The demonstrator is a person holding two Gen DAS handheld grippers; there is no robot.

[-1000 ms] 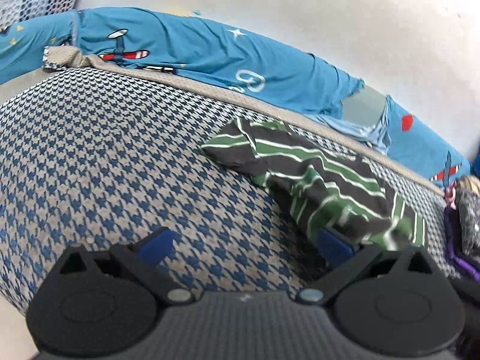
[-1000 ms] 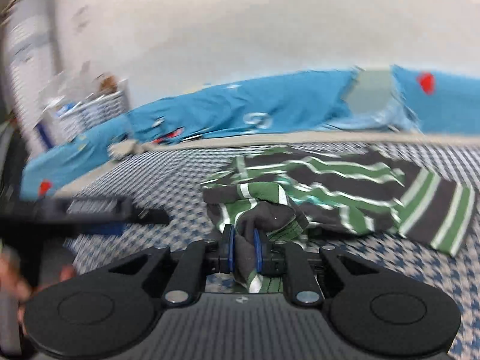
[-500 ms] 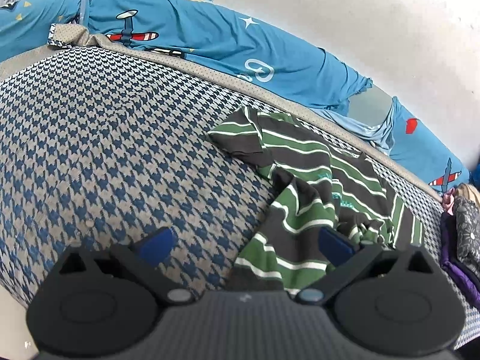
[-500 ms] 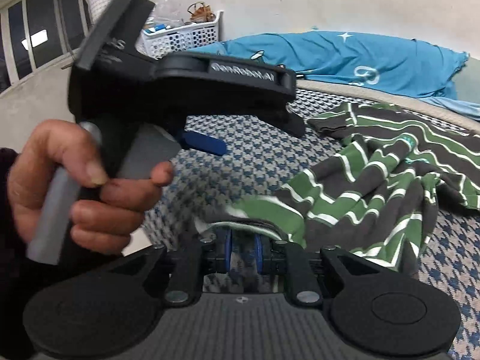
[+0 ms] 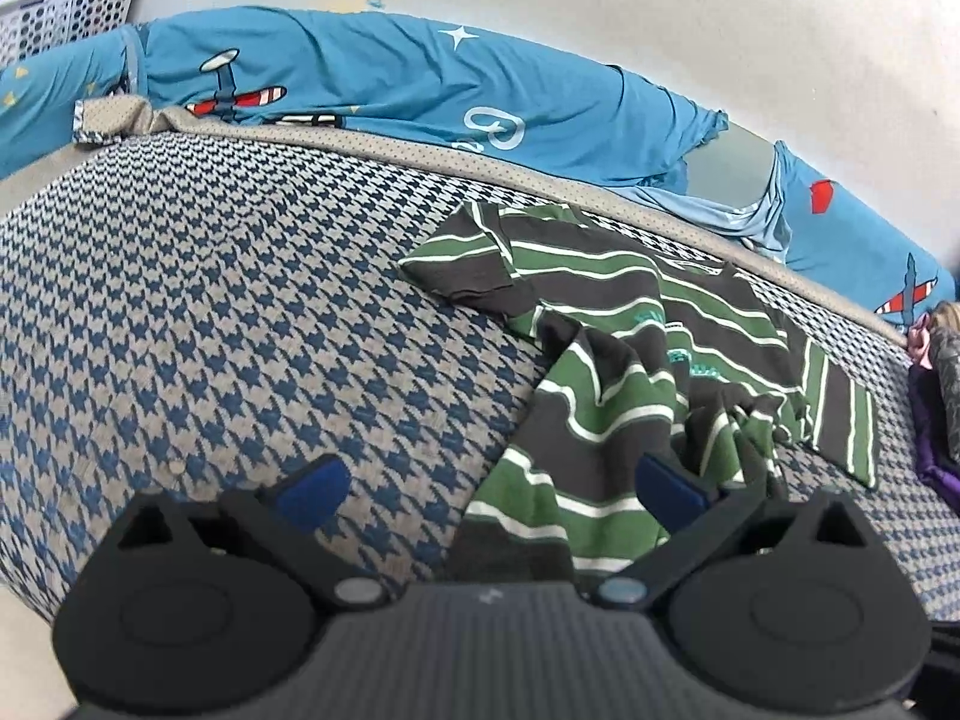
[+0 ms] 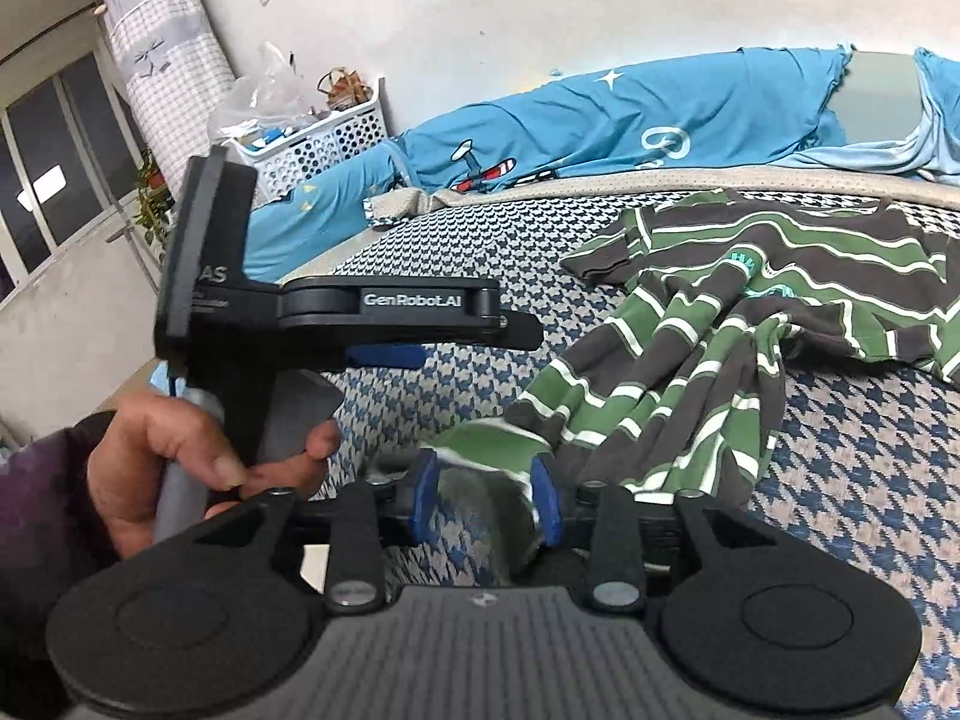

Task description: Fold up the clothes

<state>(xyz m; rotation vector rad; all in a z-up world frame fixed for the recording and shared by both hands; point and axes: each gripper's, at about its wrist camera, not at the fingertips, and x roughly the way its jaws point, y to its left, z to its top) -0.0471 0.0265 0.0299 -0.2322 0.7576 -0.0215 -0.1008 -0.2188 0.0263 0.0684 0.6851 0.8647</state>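
The right tool has dragged the striped shirt's hem toward the bed's near edge; its jaws are opening, cloth loose between them. The left tool is spread wide, gripping nothing, shirt under its right finger. Behind lies blue bedding.

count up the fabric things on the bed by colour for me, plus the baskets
Green striped shirt: 1
Blue airplane-print bedding: 1
Purple clothes at the right edge: 1
White basket: 1
Total: 4
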